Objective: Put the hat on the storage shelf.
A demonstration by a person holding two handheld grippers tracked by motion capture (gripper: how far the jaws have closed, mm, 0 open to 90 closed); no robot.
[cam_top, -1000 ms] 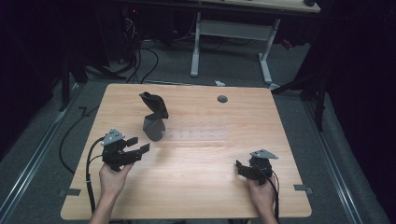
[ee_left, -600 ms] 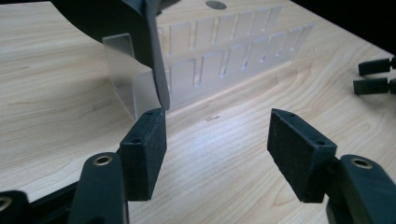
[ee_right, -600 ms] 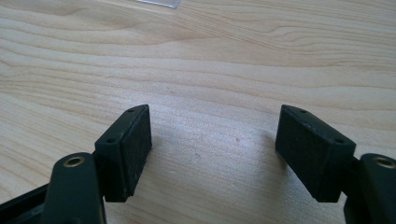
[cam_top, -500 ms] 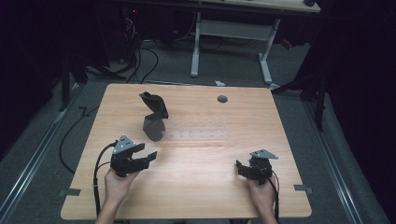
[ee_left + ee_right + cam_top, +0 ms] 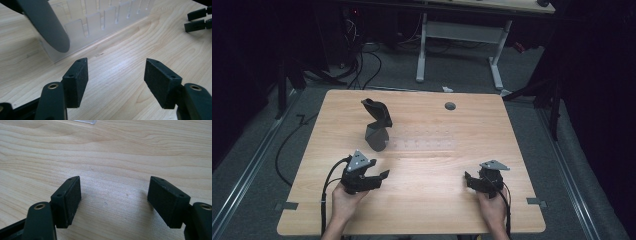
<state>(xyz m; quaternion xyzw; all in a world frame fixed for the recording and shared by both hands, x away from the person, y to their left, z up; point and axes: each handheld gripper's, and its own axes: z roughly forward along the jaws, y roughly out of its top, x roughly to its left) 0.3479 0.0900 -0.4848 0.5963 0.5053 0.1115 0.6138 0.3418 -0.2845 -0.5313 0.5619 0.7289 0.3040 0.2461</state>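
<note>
Pale wood counter [image 5: 422,210], dark floor with cables around it. Left gripper [image 5: 371,181] low over the near left part of the counter, held in the left hand [image 5: 343,199], grey three-cornered plate on top, cable trailing back toward the near edge. Jaws set wide apart with nothing between them; in the left gripper view [image 5: 116,76] just bare wood grain in the gap. Ahead of that gripper, toward the far side: clear plastic rack [image 5: 105,22] with a row of upright slots, standing on the counter, faint from the high view [image 5: 422,145]. Dark grey curved object [image 5: 377,125] standing at the left end of the rack, upper part leaning over; in the left gripper view its rounded dark end [image 5: 47,27] hangs in front of the rack's near corner. Exact nature of this object not determinable. Small round dark grommet [image 5: 450,106] in the counter near the far edge, right of centre. Right gripper [image 5: 469,181] low over the near right part, held in the right hand [image 5: 492,207], well apart from the left one. Jaws likewise wide, empty; right gripper view [image 5: 113,201] with bare wood between them.
</note>
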